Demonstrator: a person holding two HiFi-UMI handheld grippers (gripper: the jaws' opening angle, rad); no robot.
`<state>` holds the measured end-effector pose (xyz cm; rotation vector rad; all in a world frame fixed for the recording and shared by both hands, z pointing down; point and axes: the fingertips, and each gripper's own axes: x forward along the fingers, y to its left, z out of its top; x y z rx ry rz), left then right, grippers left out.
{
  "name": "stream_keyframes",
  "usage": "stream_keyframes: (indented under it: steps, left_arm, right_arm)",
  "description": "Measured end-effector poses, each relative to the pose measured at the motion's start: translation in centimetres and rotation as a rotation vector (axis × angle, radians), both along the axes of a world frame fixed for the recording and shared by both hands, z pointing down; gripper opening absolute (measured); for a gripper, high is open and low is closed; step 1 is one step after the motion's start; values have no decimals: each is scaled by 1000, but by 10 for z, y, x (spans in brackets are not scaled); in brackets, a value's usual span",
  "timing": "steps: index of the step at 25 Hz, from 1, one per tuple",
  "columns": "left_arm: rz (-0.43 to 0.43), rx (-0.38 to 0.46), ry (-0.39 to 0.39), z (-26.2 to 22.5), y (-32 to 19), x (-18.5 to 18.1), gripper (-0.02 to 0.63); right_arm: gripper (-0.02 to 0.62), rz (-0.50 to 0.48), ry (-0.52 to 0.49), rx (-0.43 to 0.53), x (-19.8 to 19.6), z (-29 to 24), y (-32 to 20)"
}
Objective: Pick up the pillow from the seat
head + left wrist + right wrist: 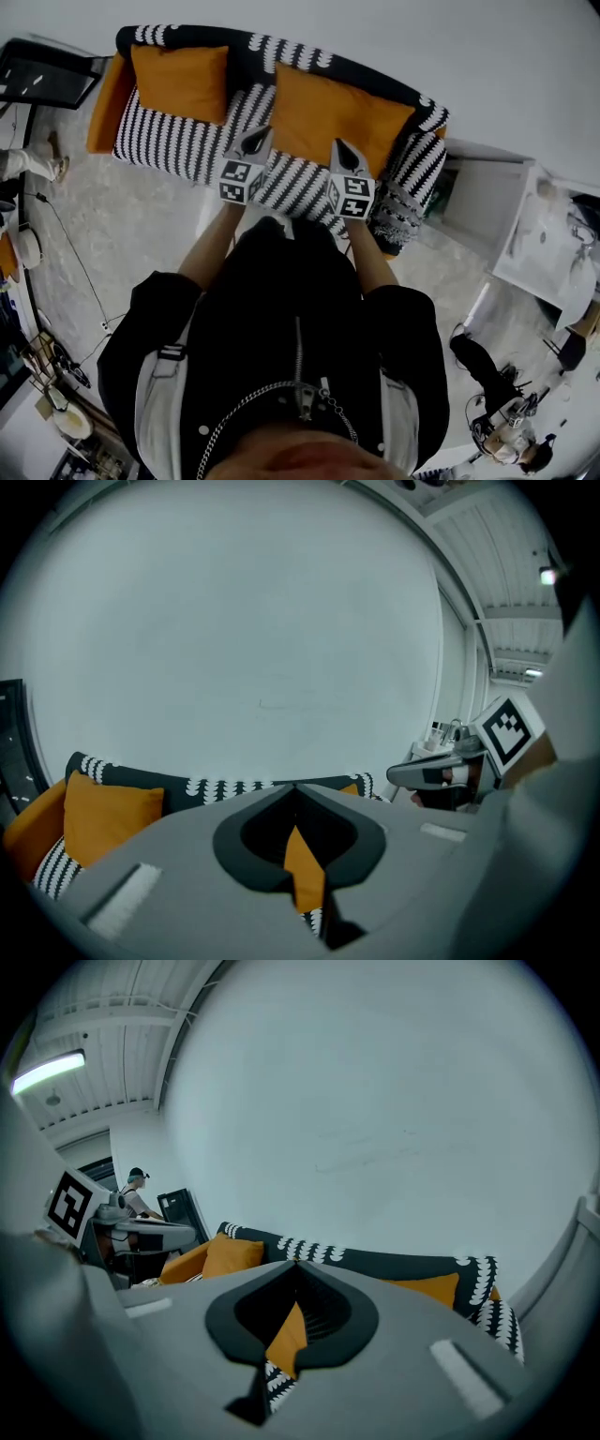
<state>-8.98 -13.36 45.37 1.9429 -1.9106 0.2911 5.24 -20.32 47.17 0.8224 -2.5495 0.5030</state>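
The big orange fabric pillow (328,112) leans on the back of the black-and-white patterned sofa (178,141), just ahead of both grippers, with its long axis across them. The right gripper (344,150) points at its lower edge and is nearer than the left gripper (256,139). Both have jaws together, holding nothing.

A black-and-white patterned sofa (173,141) stands on the pale floor (141,225). On its seat a smaller pillow (180,80) and a larger pillow (337,117), both orange, lean against the backrest, apart.
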Motion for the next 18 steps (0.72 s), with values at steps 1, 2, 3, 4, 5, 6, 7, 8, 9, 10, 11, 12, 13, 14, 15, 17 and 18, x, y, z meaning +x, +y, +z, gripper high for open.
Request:
stream_keyframes:
  steps: [1,2,3,4,5,6,7,8,9,10,11,12,13,14,15,17,18]
  left_arm:
    - [0,-7,6,4,-4,-1,11]
    - [-1,-15,14,7,-7,-2,11]
    - [-3,-23,24,9,-9,-5,11]
    - [-6,-32,34,13,-11,-8,11]
    - [-9,-44,40,17,-14,-11,11]
    - [-10,-57,39,23,-16,-15,11]
    - [-8,-70,35,30,-18,-20,11]
    - [-3,-79,29,36,-22,-24,11]
    - [4,-83,23,43,-25,-27,11]
    - [12,-84,17,49,-30,-29,11]
    - [23,-84,12,56,-35,-30,11]
    - [37,-85,6,62,-40,-31,11]
    - [50,-88,1,68,-45,-32,11]
    - [61,-91,-3,74,-49,-34,11]
    - [68,-94,-4,81,-52,-36,11]
    - [76,-104,3,97,-57,-39,36]
    - [80,-113,9,107,-58,-39,64]
  right_arm:
    - [3,7,0,-7,4,3,-10]
    - [3,18,3,-13,9,8,-19]
    - [3,34,8,-18,15,12,-29]
    - [3,53,16,-20,21,16,-39]
    - [3,74,22,-23,27,19,-48]
    - [3,96,25,-24,34,22,-57]
    - [3,116,29,-25,41,26,-65]
    - [3,136,33,-22,48,30,-73]
    - [3,156,41,-14,55,34,-80]
    - [3,176,52,-4,63,39,-88]
    - [10,195,61,5,71,43,-95]
    - [22,212,67,11,77,47,-101]
    - [25,227,68,13,82,50,-107]
    - [26,237,65,12,86,53,-111]
    - [38,241,58,10,89,56,-114]
    - [67,241,51,-1,94,65,-120]
    - [92,241,55,-8,97,72,-123]
